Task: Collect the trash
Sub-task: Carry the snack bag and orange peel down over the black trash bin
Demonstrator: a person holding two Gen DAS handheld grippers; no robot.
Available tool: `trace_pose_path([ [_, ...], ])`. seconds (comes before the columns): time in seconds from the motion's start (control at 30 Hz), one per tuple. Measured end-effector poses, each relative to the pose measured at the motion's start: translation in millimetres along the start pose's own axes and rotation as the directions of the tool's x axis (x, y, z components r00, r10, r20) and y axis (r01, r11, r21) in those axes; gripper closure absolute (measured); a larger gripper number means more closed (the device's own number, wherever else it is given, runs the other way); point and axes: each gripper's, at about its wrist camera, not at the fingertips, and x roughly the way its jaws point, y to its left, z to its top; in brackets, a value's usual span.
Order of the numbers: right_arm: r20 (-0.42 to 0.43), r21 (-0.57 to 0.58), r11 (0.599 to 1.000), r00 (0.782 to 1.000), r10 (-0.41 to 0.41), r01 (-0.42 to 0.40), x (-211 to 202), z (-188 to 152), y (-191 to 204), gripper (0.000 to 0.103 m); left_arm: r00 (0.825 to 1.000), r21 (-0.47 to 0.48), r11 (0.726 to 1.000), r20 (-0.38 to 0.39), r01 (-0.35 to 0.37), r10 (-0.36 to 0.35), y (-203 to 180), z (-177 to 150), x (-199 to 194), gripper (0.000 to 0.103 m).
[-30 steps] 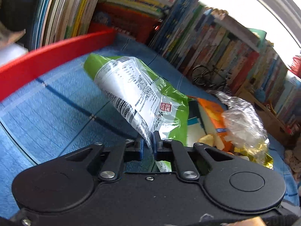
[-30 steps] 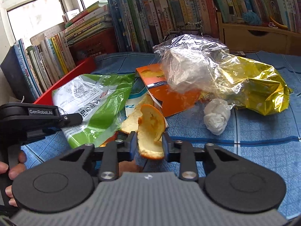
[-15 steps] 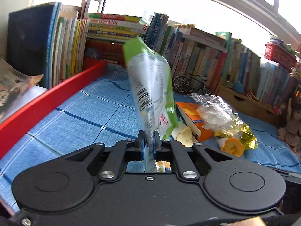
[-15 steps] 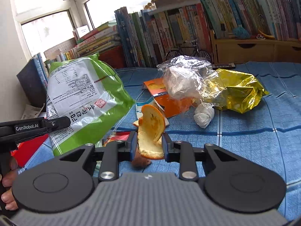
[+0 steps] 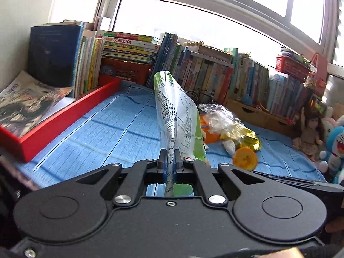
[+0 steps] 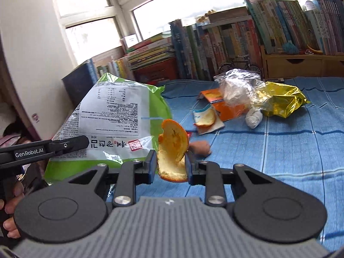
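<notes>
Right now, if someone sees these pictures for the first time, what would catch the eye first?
Probably the big green snack bag, pinched by its lower edge in the left gripper and held up above the blue mat. Next, the bright orange peel clamped in the right gripper. Behind them, a pile of trash lies on the mat, with the shiny gold foil bag standing out.

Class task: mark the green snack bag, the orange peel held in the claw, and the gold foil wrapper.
green snack bag [image 6: 120, 116]: right wrist view, on its white printed label.
orange peel [image 6: 174, 144]: right wrist view, on its orange outer skin.
gold foil wrapper [image 6: 283, 101]: right wrist view, on its crinkled middle.
</notes>
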Motion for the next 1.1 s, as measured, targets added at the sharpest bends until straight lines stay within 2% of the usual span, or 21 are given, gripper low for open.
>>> trace_pose_path([
  [0.27, -0.040, -0.027, 0.996, 0.995, 0.090, -0.091, -29, -36, 24, 0.071, 0.999, 0.012, 1.000, -0.017, 0.027, -0.026, 17, -53, -79, 0.099],
  [0.53, -0.113, -0.102, 0.984, 0.984, 0.136, -0.148, -43, -78, 48, 0.071, 0.991, 0.039, 0.999, -0.129, 0.029, -0.024, 33, -121, -118, 0.099],
  [0.7, -0.179, -0.154, 0.977, 0.977, 0.120, -0.149, -39, -112, 59, 0.070, 0.976, 0.003, 1.000, -0.217, 0.010, -0.009, 47, -156, -115, 0.099],
  [0.83, -0.255, -0.145, 0.978, 0.961, 0.111, -0.152, -27, -140, 59, 0.070, 0.963, -0.009, 1.000, -0.269, -0.022, 0.019, 55, -178, -107, 0.099],
  [1.1, -0.358, -0.106, 0.986, 0.930, 0.085, -0.131, -1, -177, 52, 0.070, 0.921, -0.023, 0.998, -0.388, -0.059, 0.046, 64, -219, -72, 0.099],
])
